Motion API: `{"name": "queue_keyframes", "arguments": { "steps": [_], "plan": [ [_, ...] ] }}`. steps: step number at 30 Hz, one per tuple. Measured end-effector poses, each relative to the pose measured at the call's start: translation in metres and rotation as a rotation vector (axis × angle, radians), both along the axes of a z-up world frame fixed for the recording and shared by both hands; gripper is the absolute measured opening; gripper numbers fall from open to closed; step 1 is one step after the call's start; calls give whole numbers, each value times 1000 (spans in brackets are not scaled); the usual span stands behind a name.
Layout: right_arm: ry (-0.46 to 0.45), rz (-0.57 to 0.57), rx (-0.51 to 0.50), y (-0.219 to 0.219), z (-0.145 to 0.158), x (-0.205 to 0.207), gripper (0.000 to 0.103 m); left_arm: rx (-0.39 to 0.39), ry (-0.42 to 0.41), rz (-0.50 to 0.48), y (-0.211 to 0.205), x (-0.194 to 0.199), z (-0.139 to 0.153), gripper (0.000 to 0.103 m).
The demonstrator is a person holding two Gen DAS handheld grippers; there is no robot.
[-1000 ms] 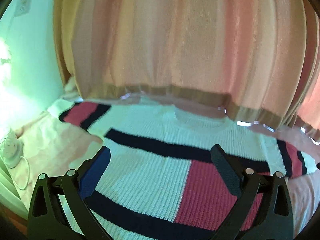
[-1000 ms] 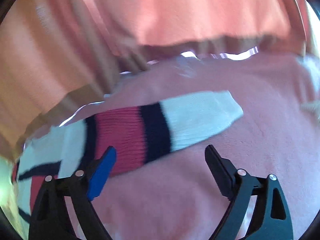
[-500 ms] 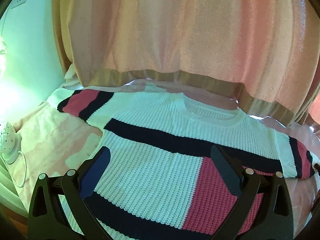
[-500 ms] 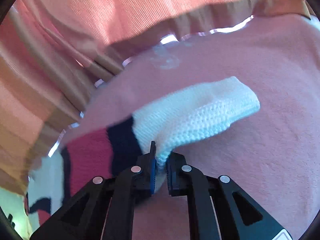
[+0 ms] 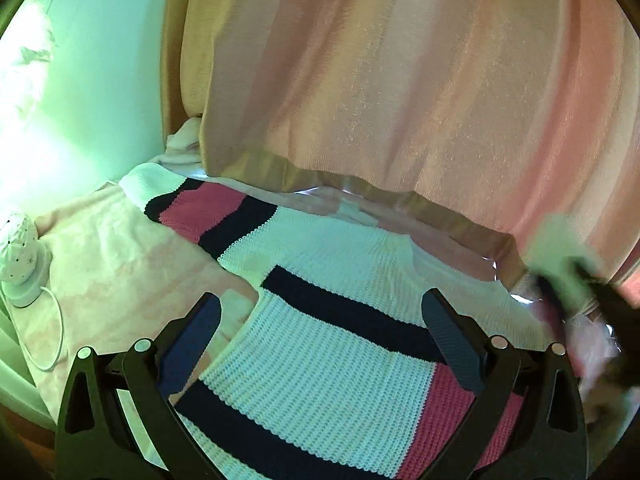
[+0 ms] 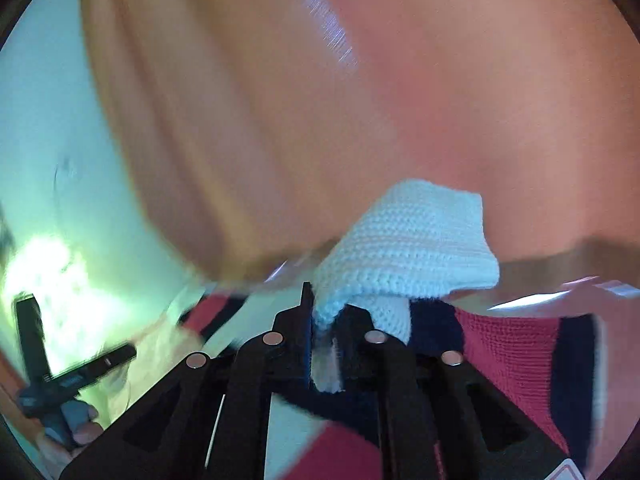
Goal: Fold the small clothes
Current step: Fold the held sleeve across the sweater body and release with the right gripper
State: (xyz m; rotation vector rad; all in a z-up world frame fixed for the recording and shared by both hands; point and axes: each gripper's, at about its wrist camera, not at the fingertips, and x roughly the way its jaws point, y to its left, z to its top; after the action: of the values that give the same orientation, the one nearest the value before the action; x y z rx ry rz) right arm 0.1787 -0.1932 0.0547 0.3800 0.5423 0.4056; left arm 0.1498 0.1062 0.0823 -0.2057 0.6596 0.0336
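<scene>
White knit cuff pinched in right gripper; left gripper wide, empty.

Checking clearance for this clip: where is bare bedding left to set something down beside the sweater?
The pink blanket is bare between the sweater and the white lamp with its cord, below the outstretched sleeve. The far side is crowded: the curtain hangs to the sweater's neckline, and the right tongs lift the cuff there.
</scene>
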Motion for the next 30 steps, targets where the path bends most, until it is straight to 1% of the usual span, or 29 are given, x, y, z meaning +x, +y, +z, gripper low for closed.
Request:
{"name": "queue_keyframes", "arguments": {
  "steps": [1, 2, 3, 4, 5, 6, 7, 8, 9, 10, 11, 12, 13, 14, 15, 17, 19, 20, 21, 22, 23, 24, 25, 26, 27, 28, 29, 30],
  "plan": [
    [48, 30, -40, 28, -12, 12, 14, -11, 9, -7, 6, 4, -2, 98],
    [75, 52, -73, 43, -19, 17, 15, -22, 26, -22, 10, 9, -4, 98],
    [96, 83, -124, 62, -25, 16, 15, -32, 39, -24, 14, 12, -6, 98],
    [91, 93, -143, 66, -25, 10, 16, -54, 53, -29, 18, 17, -8, 98],
    [78, 102, -165, 66, -23, -1, 21, -79, 70, -49, 22, 24, -11, 98],
    [58, 90, -210, 58, -19, -20, 27, -86, 84, -58, 23, 28, -15, 98],
    [56, 62, -245, 47, -17, -29, 44, -84, 98, -69, 22, 33, -18, 98],
    [59, 19, -289, 30, -16, -51, 58, -79, 116, -89, 18, 38, -23, 98],
    [62, -1, -315, 19, -20, -68, 60, -73, 153, -123, 10, 44, -33, 98],
    [85, -31, -353, 3, -25, -86, 60, -72, 181, -149, 3, 49, -41, 98],
    [121, -66, -405, -11, -34, -100, 61, -68, 210, -176, -7, 53, -49, 98],
    [177, -120, -493, -28, -46, -113, 61, -71, 246, -213, -21, 57, -59, 98],
    [215, -157, -549, -41, -55, -119, 61, -69, 268, -241, -35, 60, -65, 98],
    [233, -176, -570, -46, -61, -124, 60, -59, 282, -264, -49, 62, -71, 98],
    [259, -207, -568, -59, -68, -129, 61, -26, 294, -287, -69, 67, -79, 98],
    [308, -248, -525, -80, -79, -123, 60, 52, 309, -274, -98, 78, -95, 98],
    [326, -267, -497, -87, -88, -114, 60, 79, 310, -238, -110, 89, -107, 98],
    [333, -271, -493, -87, -93, -111, 60, 77, 310, -223, -112, 95, -112, 98],
    [357, -275, -480, -90, -101, -102, 60, 62, 323, -199, -112, 103, -120, 95],
    [369, -275, -465, -91, -108, -99, 60, 36, 340, -188, -109, 110, -127, 88],
    [374, -278, -452, -87, -111, -95, 59, 13, 354, -191, -107, 116, -132, 72],
    [375, -284, -431, -89, -115, -89, 57, -34, 384, -193, -100, 122, -139, 54],
    [371, -289, -422, -87, -118, -87, 49, -69, 399, -185, -94, 128, -142, 49],
    [368, -288, -404, -85, -120, -84, 34, -96, 388, -176, -88, 132, -143, 39],
    [365, -286, -378, -85, -120, -83, 22, -139, 359, -174, -80, 135, -141, 25],
    [361, -296, -358, -86, -119, -85, 16, -186, 347, -179, -72, 137, -141, 21],
    [342, -315, -335, -87, -115, -85, 14, -225, 349, -173, -65, 141, -141, 12],
    [312, -335, -321, -86, -110, -87, 14, -266, 349, -165, -57, 144, -141, 10]
  ]
}}
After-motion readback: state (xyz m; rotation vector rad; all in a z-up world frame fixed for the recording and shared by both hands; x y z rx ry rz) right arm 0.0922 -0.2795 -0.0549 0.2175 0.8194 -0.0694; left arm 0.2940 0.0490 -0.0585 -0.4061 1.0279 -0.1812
